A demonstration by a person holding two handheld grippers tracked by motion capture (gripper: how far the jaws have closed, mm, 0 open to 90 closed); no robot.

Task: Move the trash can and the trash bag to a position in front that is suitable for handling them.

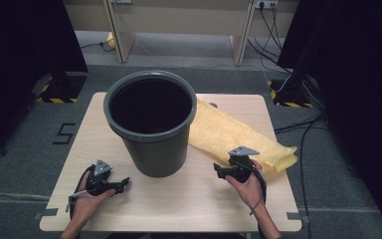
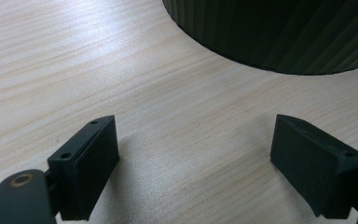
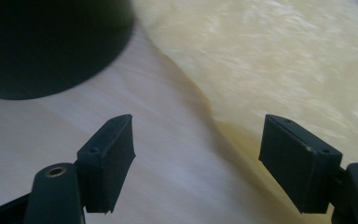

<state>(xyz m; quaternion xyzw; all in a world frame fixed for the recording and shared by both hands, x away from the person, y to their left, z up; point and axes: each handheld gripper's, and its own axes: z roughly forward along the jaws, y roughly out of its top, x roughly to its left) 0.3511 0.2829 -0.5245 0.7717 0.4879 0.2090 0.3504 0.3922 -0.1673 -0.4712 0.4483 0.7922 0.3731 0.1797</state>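
Work in hand: a bin-lining job is judged to be at its very start, with the yellow bag being approached.
Bin: a dark grey ribbed plastic waste bin (image 1: 150, 122) is seen upright at the centre of the pale wooden table (image 1: 179, 199), its mouth open and nothing visible inside.
Bag: a flat, crinkled yellow plastic bag (image 1: 234, 134) is laid on the table at about three o'clock from the bin, its near edge tucked just beside the bin's wall and its far end stretched out toward four o'clock.
Right gripper: the right gripper (image 1: 221, 172) is held at about five o'clock from the bin, jaws released and wide apart; in the right gripper view the bag's edge (image 3: 279, 70) is lined up ahead of the jaws, with nothing pinched between them.
Left gripper: the left gripper (image 1: 124, 184) is kept low at about seven o'clock from the bin, jaws released and empty; in the left gripper view bare wood is framed between them and the bin's base (image 2: 279, 32) is seen just beyond.
Done so far: nothing can be counted as done; the bag is flat and unopened, the bin unlined.
Left to do: the bag is to be grasped, lifted, opened and drawn over the bin's rim (image 1: 149, 79), by this reading.
Next call: a pinch on the bag's near edge by the right gripper is judged the likely opener.
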